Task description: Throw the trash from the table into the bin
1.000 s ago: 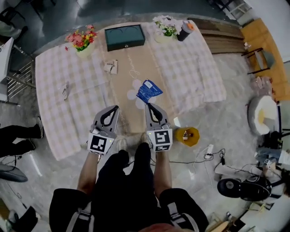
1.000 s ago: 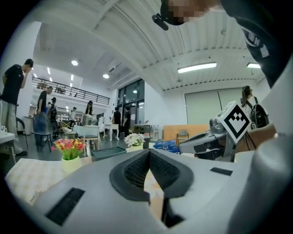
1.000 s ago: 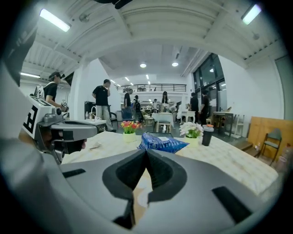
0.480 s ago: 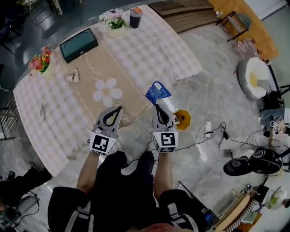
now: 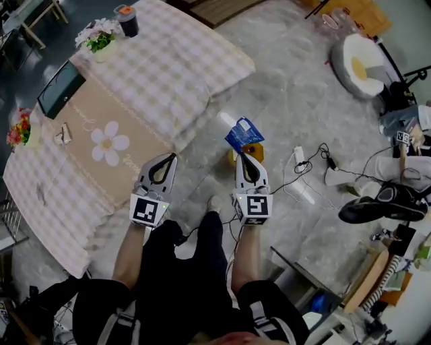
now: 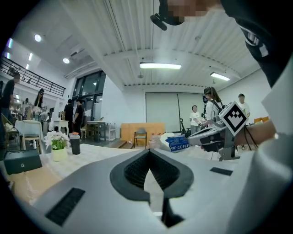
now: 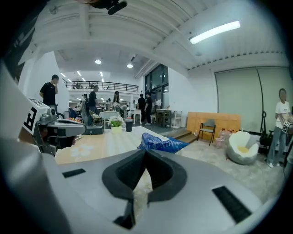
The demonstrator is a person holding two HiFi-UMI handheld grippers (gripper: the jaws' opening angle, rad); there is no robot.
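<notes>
My right gripper is clamped shut on the blue packet, off the table and over the floor. In head view the packet overlaps the yellow bin and half hides it. My left gripper is closed and empty. A power strip and cable lie near the bin. A paper scrap sits on the table.

Left hand-held gripper and right one are closed.

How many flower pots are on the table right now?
2. One with white flowers stands by the dark cup near the table corner; one with red flowers is at the head view's left edge, partly cut off.
</notes>
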